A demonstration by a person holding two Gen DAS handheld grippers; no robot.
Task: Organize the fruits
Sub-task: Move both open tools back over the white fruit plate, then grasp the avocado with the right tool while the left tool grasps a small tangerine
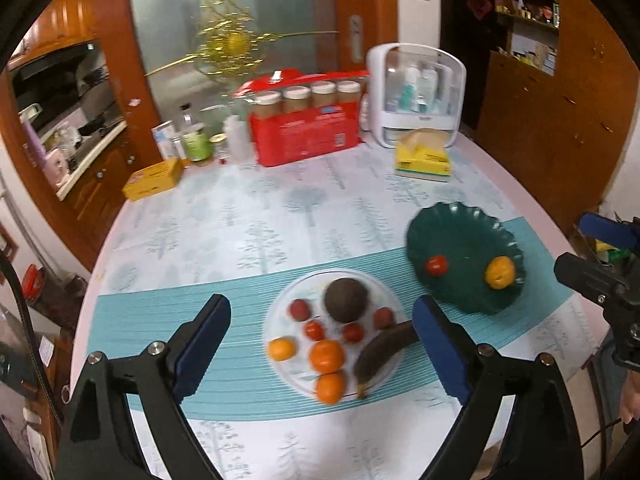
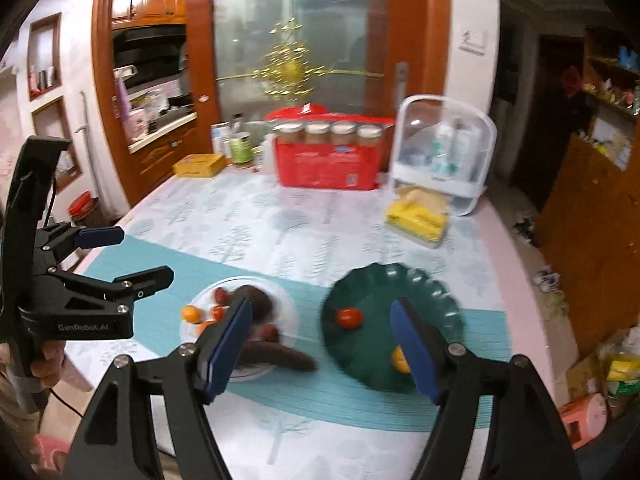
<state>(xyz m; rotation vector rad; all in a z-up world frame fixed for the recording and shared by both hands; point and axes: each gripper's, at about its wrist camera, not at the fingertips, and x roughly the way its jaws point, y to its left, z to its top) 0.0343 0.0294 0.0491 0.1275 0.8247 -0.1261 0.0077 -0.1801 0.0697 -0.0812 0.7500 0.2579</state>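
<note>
Both tongs hang wide open over the table and hold nothing: the left gripper (image 1: 322, 354) above the clear plate (image 1: 280, 312) of fruit, the right gripper (image 2: 320, 344) near the green plate (image 2: 436, 280). A small tomato (image 1: 436, 266) sits at nine o'clock there, an orange (image 1: 500, 272) at four. The brown banana (image 1: 380, 354) pokes over the clear plate's rim; I think a bump could roll it off.

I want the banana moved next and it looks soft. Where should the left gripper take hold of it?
Probably mid-body. The banana lies flat at the clear plate's right edge, tip poking past the rim. The left gripper, open, could come from above, fingers straddling its width; an orange crowds its left side.
</note>
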